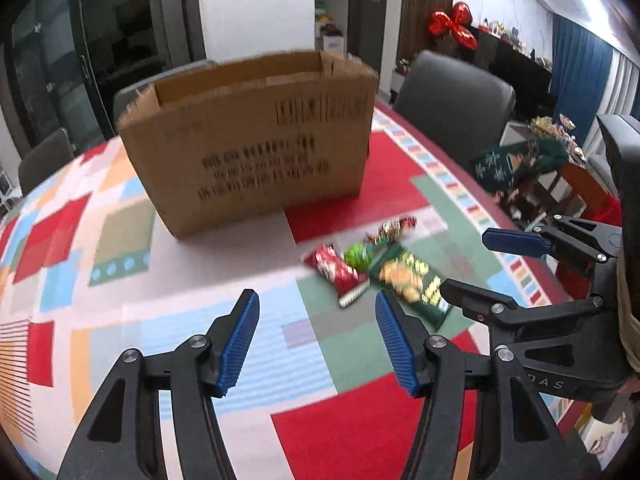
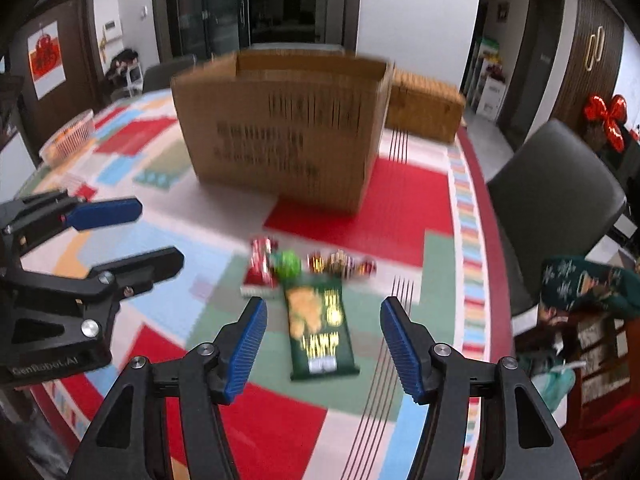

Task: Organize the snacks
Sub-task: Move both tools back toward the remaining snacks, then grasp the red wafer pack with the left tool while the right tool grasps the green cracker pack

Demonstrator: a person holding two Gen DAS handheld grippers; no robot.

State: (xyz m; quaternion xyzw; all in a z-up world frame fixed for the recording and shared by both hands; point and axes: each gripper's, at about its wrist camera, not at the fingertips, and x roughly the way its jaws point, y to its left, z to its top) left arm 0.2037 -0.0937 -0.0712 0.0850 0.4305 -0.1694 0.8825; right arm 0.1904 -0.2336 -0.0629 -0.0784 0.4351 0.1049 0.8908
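An open cardboard box [image 1: 248, 136] [image 2: 284, 128] stands on the patterned tablecloth. In front of it lie a green snack bag [image 2: 320, 328] [image 1: 412, 284], a red packet [image 2: 260, 268] [image 1: 334, 272], a green round snack [image 2: 289, 264] [image 1: 358, 256] and several small wrapped sweets [image 2: 340, 264] [image 1: 394, 228]. My left gripper [image 1: 316, 340] is open and empty, left of the snacks; it also shows in the right wrist view [image 2: 156, 236]. My right gripper [image 2: 322, 344] is open and empty, its jaws on either side of the green bag, above it; it also shows in the left wrist view [image 1: 472, 264].
A second smaller cardboard box [image 2: 424, 108] sits behind the big one. A white basket [image 2: 68, 136] stands at the table's far left. Dark chairs [image 2: 556, 200] [image 1: 452, 100] stand at the table's right edge. A dark green bag [image 1: 520, 164] lies beyond the edge.
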